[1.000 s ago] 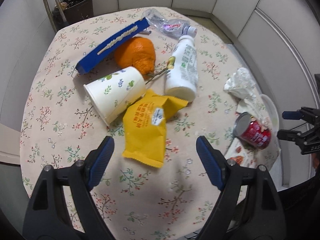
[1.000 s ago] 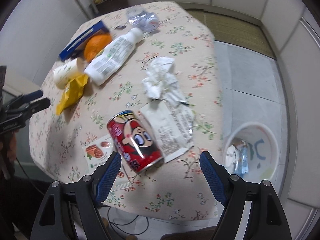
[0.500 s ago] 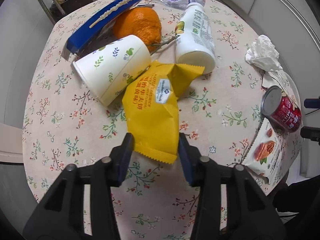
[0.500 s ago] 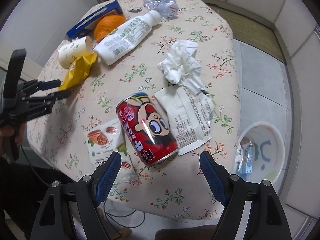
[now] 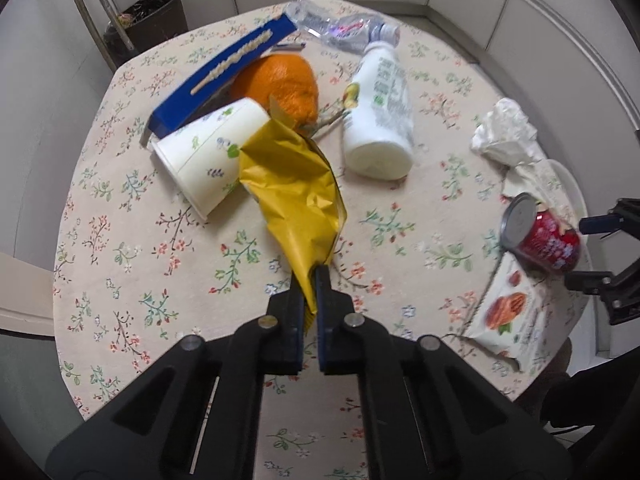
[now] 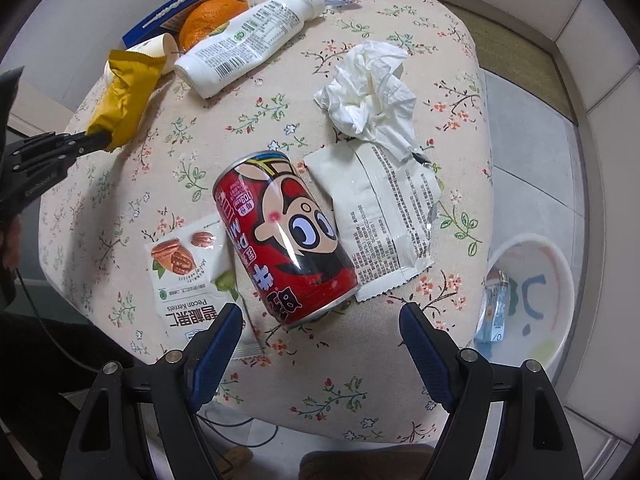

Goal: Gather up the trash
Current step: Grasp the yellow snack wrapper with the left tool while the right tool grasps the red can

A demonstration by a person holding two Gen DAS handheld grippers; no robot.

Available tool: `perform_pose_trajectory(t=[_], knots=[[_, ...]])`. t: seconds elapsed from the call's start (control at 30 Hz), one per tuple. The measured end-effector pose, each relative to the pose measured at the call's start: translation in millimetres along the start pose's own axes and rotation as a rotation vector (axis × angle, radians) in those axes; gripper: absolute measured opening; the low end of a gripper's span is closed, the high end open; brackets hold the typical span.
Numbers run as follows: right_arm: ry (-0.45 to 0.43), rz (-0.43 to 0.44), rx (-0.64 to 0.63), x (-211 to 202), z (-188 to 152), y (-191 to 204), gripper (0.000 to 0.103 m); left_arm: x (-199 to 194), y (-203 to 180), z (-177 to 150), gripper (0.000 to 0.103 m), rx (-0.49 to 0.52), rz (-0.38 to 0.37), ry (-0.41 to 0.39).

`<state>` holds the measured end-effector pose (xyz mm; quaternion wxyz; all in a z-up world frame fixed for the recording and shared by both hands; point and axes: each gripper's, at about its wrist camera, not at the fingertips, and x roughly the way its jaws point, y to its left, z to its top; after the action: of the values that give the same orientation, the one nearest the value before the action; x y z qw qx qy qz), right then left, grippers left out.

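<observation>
Floral-clothed worktop (image 5: 120, 240), litter everywhere. My left hand-held gripper (image 5: 308, 280) is clamped on the yellow wrapper (image 5: 296, 192)'s near edge; I should lift gently, clear of the paper cup (image 5: 204, 156).

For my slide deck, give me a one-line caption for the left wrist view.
Left gripper jaws shut on the yellow wrapper, its far end raised over the paper cup.
</observation>
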<state>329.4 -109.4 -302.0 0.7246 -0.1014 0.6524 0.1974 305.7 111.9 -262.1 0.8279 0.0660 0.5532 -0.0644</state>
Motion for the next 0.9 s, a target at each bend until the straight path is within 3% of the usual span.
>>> perform_pose_trajectory(t=[0.3, 0.6, 0.67, 0.9], knots=[[-0.034, 0.025, -0.018, 12.6, 4.4, -3.3, 0.081, -18.9, -23.3, -3.1, 0.005, 0.037, -0.080, -0.027], [-0.088, 0.058, -0.052, 21.3, 3.6, -0.7, 0.070, -18.9, -27.7, -6.7, 0.005, 0.048, -0.081, -0.024], [-0.098, 0.083, -0.056, 21.0, 4.9, 0.4, 0.062, -18.9, -30.1, -6.8, 0.005, 0.055, -0.077, -0.024], [-0.152, 0.098, -0.072, 0.5, 15.0, 6.1, 0.061, -29.2, -43.4, -4.5, 0.005, 0.090, -0.069, -0.053]])
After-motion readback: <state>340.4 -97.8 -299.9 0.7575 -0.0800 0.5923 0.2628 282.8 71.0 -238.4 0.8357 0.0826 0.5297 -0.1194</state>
